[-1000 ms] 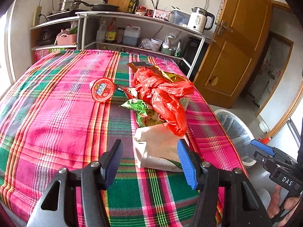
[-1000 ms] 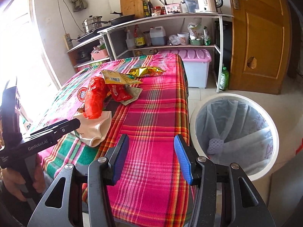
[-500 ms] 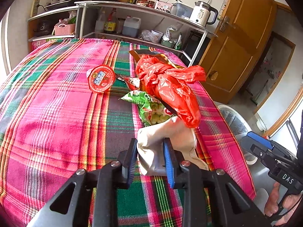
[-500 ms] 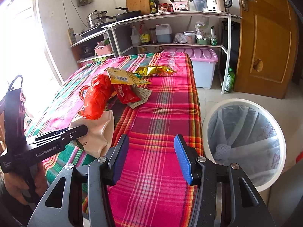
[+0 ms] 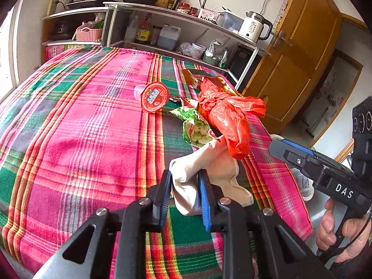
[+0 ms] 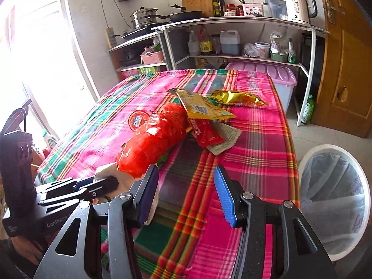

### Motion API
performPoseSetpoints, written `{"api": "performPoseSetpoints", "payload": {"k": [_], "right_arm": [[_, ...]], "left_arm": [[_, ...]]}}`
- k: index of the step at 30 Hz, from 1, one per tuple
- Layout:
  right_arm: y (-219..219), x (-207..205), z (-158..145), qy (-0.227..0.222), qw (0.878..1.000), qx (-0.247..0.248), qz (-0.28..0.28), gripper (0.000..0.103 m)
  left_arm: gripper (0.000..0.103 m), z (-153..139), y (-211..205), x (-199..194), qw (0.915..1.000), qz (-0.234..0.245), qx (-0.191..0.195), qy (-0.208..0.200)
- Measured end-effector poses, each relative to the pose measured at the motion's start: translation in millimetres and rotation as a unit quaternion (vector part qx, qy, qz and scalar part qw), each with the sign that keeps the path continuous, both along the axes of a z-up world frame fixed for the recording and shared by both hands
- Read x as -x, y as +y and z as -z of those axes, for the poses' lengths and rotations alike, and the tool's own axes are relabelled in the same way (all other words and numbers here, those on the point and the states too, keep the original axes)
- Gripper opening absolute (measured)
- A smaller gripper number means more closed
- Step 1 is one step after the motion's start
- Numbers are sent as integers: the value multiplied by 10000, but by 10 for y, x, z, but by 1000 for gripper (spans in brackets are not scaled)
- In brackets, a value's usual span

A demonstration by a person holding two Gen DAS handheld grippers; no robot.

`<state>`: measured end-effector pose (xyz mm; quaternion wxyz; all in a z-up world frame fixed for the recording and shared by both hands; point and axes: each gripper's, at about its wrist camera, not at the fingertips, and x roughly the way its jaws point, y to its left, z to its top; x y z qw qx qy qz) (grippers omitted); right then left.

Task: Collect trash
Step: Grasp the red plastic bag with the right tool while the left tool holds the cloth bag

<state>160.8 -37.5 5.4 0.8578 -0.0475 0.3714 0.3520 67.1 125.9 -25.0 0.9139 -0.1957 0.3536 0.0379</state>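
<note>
My left gripper [image 5: 184,196] is shut on a crumpled beige paper bag [image 5: 209,169] at the near edge of the plaid table and lifts it. A red plastic bag [image 5: 229,114] lies against it, with a green snack wrapper [image 5: 196,130] and a red round lid [image 5: 154,96] behind. My right gripper [image 6: 186,193] is open and empty above the table's near right corner. In the right wrist view the red plastic bag [image 6: 155,139], a yellow wrapper [image 6: 202,107], a gold wrapper [image 6: 239,97] and a red sachet [image 6: 207,132] lie mid-table. The left gripper [image 6: 93,186] also shows there.
A white trash bin [image 6: 334,200] with a liner stands on the floor right of the table [image 6: 255,144]. A metal shelf [image 6: 232,21] with bottles and a kettle lines the back wall. A pink storage box [image 6: 274,74] and a wooden door [image 6: 346,53] are at the right.
My left gripper moved forward and shut on the beige paper bag, then raised it. My right gripper moved left toward the table and stayed open.
</note>
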Motion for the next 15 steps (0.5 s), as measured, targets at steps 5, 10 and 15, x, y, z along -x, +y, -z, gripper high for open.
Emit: {"api": "performPoseSetpoints", "payload": {"k": [5,10,15], "right_arm": [[225,-49,55,295,9993,-170,-154,51],[303,-94,112,644,9975,-294,-41,51],[261,-145,80,874,9950,-462,121,51]], "left_arm": [[24,26,40,82,10000,42,3,10],[24,34,115,148,10000,7,38,-20],[24,1,218,265,9999,-57,53,-110]]}}
